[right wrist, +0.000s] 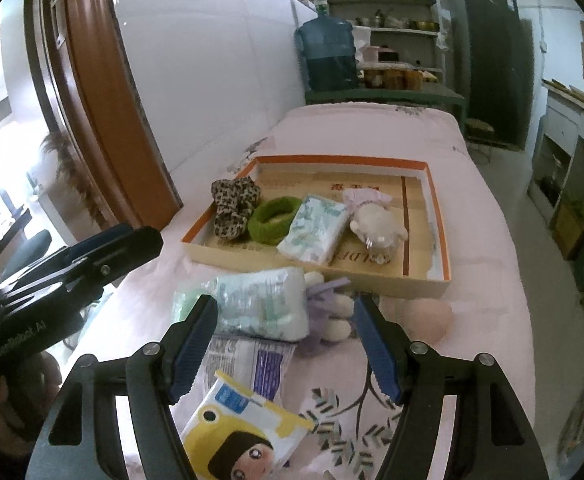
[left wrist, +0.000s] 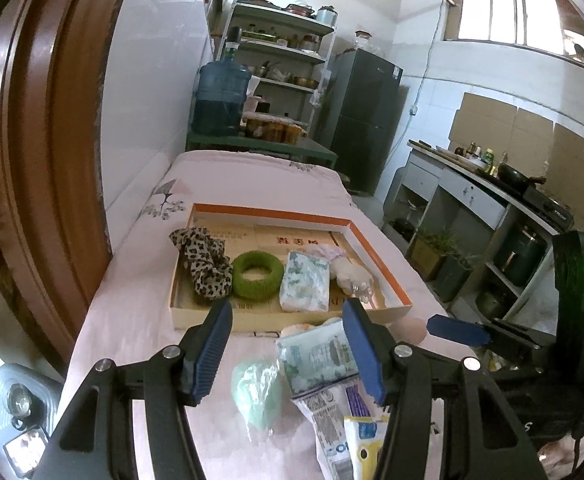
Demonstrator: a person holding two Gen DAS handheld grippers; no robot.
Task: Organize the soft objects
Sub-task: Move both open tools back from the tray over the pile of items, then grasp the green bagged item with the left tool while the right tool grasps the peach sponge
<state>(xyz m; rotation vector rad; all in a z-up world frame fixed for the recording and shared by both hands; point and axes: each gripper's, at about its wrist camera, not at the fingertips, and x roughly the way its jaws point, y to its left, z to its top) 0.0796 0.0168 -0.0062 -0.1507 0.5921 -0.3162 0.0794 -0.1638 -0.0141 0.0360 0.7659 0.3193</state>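
Note:
A shallow orange-rimmed cardboard tray (left wrist: 379, 254) (right wrist: 439, 216) on the pink-covered table holds a leopard scrunchie (left wrist: 204, 264) (right wrist: 234, 204), a green fuzzy ring (left wrist: 256, 274) (right wrist: 272, 220), a tissue pack (left wrist: 305, 282) (right wrist: 315, 234) and a white plush doll (left wrist: 349, 274) (right wrist: 377, 226). In front of the tray lie a pale green mesh puff (left wrist: 258, 392) (right wrist: 184, 300), a clear tissue bundle (left wrist: 315, 356) (right wrist: 260, 304), a purple plush toy (right wrist: 331, 312), a pink sponge (right wrist: 423, 316) (left wrist: 411, 328), a printed packet (right wrist: 252, 360) and a yellow cartoon pack (right wrist: 244, 428). My left gripper (left wrist: 288, 344) and right gripper (right wrist: 286, 344) both hover open above this pile, holding nothing.
A brown door frame (left wrist: 40, 160) stands left of the table. Behind the table are a water jug (left wrist: 220, 100), a shelf rack (left wrist: 284, 60) and a dark fridge (left wrist: 363, 120). A kitchen counter (left wrist: 471, 192) runs along the right. A hand (right wrist: 32, 392) holds the left gripper's handle.

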